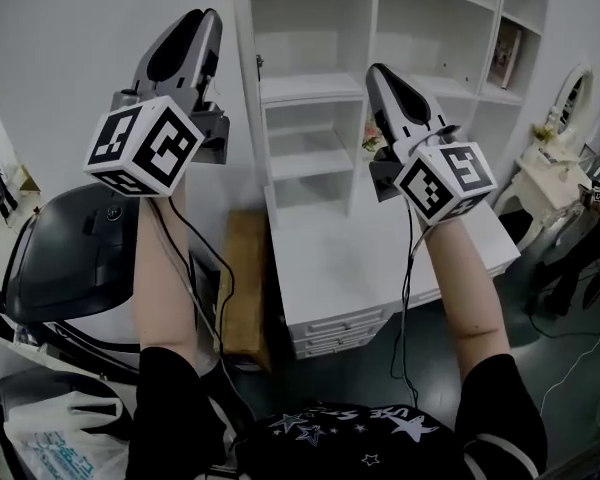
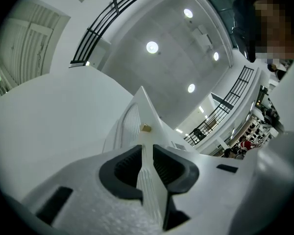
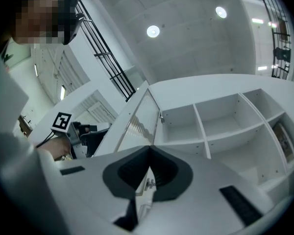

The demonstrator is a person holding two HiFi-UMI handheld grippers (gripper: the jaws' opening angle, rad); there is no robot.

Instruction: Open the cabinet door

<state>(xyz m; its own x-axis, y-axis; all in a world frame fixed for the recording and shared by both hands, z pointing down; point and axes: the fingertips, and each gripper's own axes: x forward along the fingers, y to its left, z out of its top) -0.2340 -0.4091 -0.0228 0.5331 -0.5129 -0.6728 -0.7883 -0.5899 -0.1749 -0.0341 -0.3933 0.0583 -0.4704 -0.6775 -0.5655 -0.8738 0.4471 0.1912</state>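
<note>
The white cabinet (image 1: 380, 28) stands with its shelves bare to view, and its door (image 1: 243, 88) is swung out, seen edge-on at the cabinet's left side. Both grippers point upward in front of it. My left gripper (image 1: 208, 16) is left of the door edge and nearer to me. In the left gripper view its jaws (image 2: 147, 148) stand a narrow slit apart, with the ribbed door (image 2: 137, 116) showing through the slit beyond them. My right gripper (image 1: 373, 68) is before the shelves, its tips (image 3: 149, 151) together and holding nothing. The right gripper view shows the fluted-glass door (image 3: 137, 119) and the shelves (image 3: 225, 126).
A white desk top (image 1: 360, 258) with drawers (image 1: 330, 333) juts out below the shelves. A brown wooden box (image 1: 245, 288) sits left of it, and a dark grey rounded machine (image 1: 70, 258) at far left. A white dressing table with a mirror (image 1: 570, 98) stands at right.
</note>
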